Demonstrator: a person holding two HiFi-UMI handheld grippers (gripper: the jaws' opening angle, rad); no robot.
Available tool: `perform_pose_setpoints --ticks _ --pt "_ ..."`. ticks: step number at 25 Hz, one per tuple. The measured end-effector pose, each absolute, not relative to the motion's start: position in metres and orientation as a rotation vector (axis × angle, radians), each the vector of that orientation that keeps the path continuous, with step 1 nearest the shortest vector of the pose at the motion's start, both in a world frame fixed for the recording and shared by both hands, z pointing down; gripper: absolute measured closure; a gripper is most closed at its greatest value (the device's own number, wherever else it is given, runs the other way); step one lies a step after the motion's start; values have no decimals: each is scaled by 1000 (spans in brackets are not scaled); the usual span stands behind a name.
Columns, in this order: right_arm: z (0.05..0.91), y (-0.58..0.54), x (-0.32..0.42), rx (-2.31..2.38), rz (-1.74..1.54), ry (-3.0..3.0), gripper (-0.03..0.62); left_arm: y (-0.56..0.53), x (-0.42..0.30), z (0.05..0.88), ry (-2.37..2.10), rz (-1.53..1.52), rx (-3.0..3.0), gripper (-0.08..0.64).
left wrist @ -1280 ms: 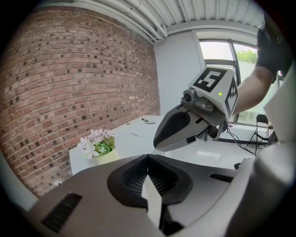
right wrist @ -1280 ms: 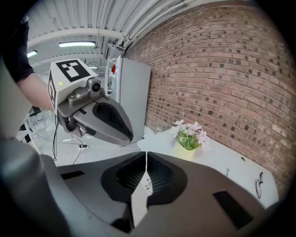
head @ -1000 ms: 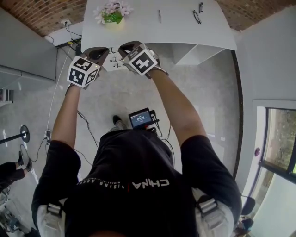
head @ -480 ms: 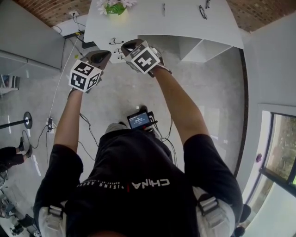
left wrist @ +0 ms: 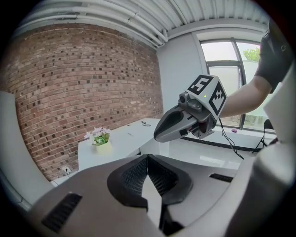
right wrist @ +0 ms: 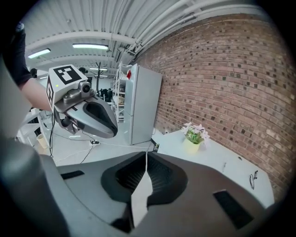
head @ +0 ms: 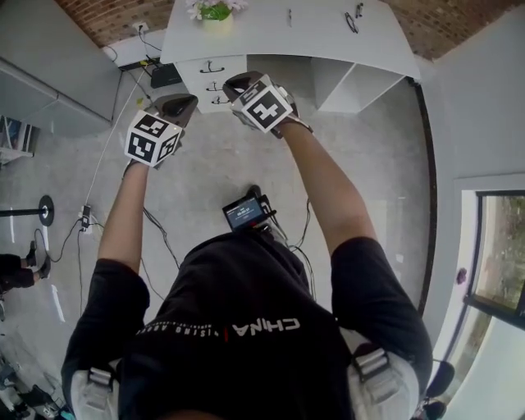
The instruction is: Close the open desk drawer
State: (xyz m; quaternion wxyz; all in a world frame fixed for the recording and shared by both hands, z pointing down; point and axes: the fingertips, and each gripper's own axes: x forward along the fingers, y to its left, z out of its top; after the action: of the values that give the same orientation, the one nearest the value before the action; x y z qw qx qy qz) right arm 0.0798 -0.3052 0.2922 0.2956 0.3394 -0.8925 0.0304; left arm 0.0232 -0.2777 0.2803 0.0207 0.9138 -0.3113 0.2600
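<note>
Under the left end of the white tabletop [head: 328, 41], a stack of drawers [head: 199, 82] shows three fronts with dark handles. From this steep angle I cannot tell which drawer stands open.

I hold my left hand-held gripper [head: 182, 102] and right hand-held gripper [head: 236, 82] side by side, short of those fronts. It is unclear whether either tip is touching them. Both sets of jaws are pressed together with nothing between them.

Risks, as I judge them:
- A push from narrow closed tips could land off-centre and skew the drawer.
- A tip could snag on a handle.
- I could lean on the wrong front, since the open drawer is hard to pick out.
- A hard shove could jolt the flower pot [head: 215, 11] at the tabletop's far left corner.

Only the head view shows the drawers. Both gripper views aim over the tabletop at the brick wall, so they give no help with lining up. They do show the meeting jaws, which the marker cubes hide from above. The right gripper view adds a pair of glasses [right wrist: 253, 178] near the tabletop's right end and a tall grey cabinet [right wrist: 141, 104]. The left gripper view shows a window instead.
</note>
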Motion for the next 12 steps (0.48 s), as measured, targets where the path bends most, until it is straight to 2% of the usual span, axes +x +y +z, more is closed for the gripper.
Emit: perform_pose_setpoints --ticks 12 --pt "292 -77 4 930 26 -2349 571 -45 -58 289 -968 806 2823 548"
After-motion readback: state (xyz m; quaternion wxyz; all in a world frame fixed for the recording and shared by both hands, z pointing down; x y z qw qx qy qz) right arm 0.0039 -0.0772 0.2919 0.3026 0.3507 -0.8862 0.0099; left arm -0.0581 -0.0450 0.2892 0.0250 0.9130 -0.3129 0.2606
